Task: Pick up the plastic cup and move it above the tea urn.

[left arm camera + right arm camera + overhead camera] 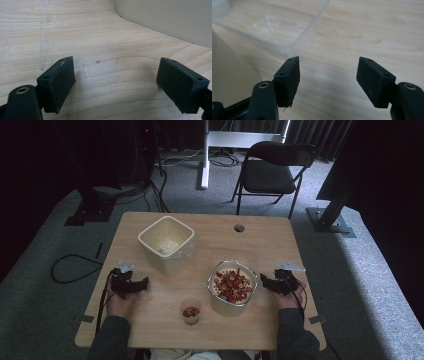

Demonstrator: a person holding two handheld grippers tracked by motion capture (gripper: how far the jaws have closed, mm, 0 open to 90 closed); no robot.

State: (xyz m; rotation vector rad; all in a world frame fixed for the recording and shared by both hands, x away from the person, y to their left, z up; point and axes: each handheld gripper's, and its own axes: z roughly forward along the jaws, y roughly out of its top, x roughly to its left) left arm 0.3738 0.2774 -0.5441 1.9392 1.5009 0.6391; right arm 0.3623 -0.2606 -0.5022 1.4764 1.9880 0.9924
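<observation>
Right tool (263, 281) wide open, empty, just beside clear bowl (233, 285) of red bits. Left tool (145, 283) wide open, empty, near cream tub (166, 243).

Matt pale wood table (210, 317), clear glossy plastic bowl (250, 296)

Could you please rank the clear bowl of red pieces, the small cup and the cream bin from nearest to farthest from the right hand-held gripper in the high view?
1. Clear bowl, just left of the right hand-held gripper.
2. Small cup, front centre.
3. Cream bin, far left.
</observation>
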